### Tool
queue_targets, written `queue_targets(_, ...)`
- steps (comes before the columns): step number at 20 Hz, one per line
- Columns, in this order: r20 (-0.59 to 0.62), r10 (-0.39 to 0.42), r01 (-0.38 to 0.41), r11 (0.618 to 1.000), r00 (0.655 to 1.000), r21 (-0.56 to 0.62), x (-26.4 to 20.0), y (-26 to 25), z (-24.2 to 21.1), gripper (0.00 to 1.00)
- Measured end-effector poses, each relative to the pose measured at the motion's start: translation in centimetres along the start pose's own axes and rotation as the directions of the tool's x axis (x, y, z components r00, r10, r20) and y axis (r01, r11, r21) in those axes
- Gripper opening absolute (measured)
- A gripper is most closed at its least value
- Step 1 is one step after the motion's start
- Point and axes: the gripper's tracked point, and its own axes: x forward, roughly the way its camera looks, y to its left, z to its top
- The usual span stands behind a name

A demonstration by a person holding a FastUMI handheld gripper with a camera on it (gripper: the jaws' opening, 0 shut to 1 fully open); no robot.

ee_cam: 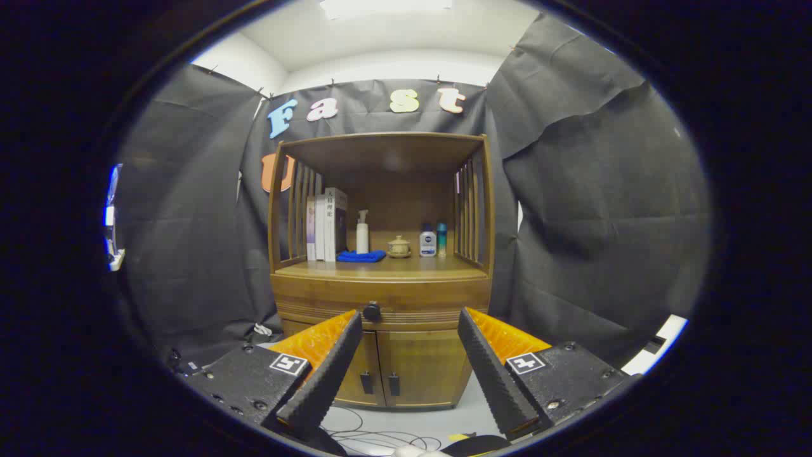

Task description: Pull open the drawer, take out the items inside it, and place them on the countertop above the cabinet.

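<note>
Gripper view: tool (409, 368) spread wide before one closed drawer (380, 306), three books (325, 223), three bottles (362, 232).

Gripper (409, 355) held wide apart before a closed wooden cabinet (382, 298).

The brown wooden drawer (406, 306) with its dark round knob (372, 311) is seen shut, beyond the fingers, nothing gripped between them. On the countertop (387, 270) are ranged upright books (325, 223), a white spray bottle (362, 231), a folded blue cloth (361, 256), a small lidded ceramic pot (399, 247) and two small bottles (434, 240). Two lower doors (399, 368) are closed.
</note>
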Motion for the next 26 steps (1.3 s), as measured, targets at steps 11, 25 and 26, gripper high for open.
queue_targets(11, -0.007, 0.006, -0.006, 0.999, 1.0, -0.038, -0.2, -0.1, -0.2, 0.99)
queue_targets(25, 0.009, 0.039, -0.039, 0.998, 0.999, -0.041, 3.1, 1.6, 1.0, 0.99)
queue_targets(26, 0.012, 0.043, -0.043, 0.998, 0.999, -0.045, 4.4, 2.0, 1.1, 0.99)
